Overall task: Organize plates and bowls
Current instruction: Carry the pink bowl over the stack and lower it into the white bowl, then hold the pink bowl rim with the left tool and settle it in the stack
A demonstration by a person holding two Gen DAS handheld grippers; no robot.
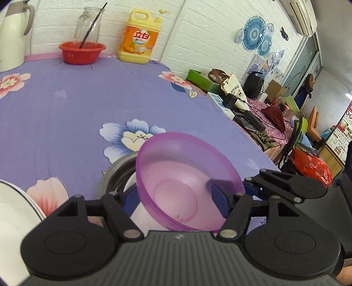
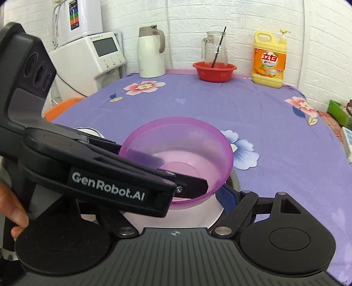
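Your left tongs [image 2: 184,173] straddle the purple bowl [image 2: 198,136] at 9 o'clock, likely nesting it on the white dish [image 2: 171,217]; grip unclear. Right tongs [image 2: 176,195]: state unreadable.

- Walls [image 2: 242,17]: white brick-pattern panels, w/ a corner behind the bench.
- Bench [image 1: 66,110]: purple cloth w/ pink, blue and white flowers.
- Back edge of bench: white jug [image 2: 150,55], glass pitcher [image 2: 214,49], red basket [image 2: 214,71], yellow soap bottle [image 2: 269,59].
- Left of bench: white dispenser [image 2: 94,55] w/ screen, wall unit [image 2: 79,17] above it.
- Right wall: blue paper fans [image 1: 255,35], AC unit [image 1: 301,15] up high.
- Side table [image 1: 270,132]: cluttered — green box [image 1: 202,80], bags, cables, black speaker [image 1: 254,84].
- Far right: red plastic bag [image 1: 312,167], posters.
- Light: bright, even.
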